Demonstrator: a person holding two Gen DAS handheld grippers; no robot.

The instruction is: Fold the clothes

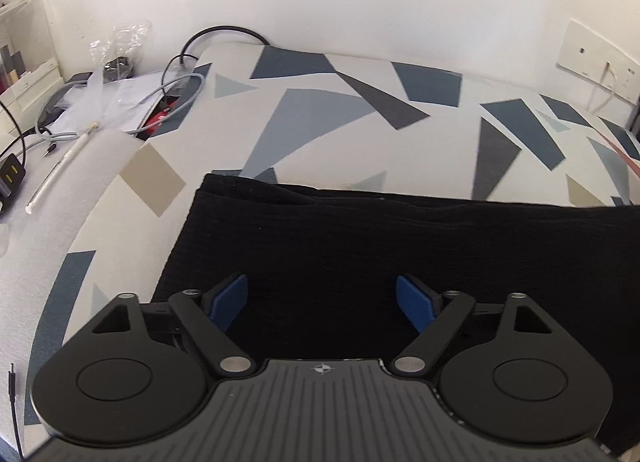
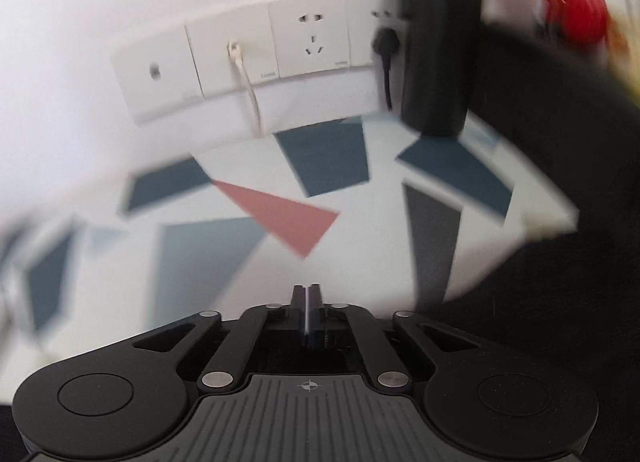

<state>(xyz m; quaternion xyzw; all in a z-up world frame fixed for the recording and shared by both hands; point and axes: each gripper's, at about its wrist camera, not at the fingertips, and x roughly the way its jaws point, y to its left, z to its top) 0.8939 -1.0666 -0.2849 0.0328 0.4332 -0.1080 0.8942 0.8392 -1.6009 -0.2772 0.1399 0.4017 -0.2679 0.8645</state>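
A black folded garment point(image 1: 360, 238) lies flat on the patterned sheet point(image 1: 304, 118), filling the lower middle and right of the left wrist view. My left gripper point(image 1: 321, 288) hovers over its near part, blue pads point(image 1: 228, 298) spread wide with nothing between them. In the blurred right wrist view my right gripper point(image 2: 307, 294) is shut, its fingers pressed together with nothing seen between them, above the sheet point(image 2: 224, 254). Dark cloth point(image 2: 560, 302) fills that view's right side; I cannot tell if it is the same garment.
Cables point(image 1: 176, 90), clear plastic bags point(image 1: 120, 50), a white pen point(image 1: 60, 170) and a black charger point(image 1: 10, 174) clutter the left side. Wall sockets point(image 2: 256, 54) with plugged cords sit behind the bed. A black bottle point(image 2: 440, 38) stands at the right by the wall.
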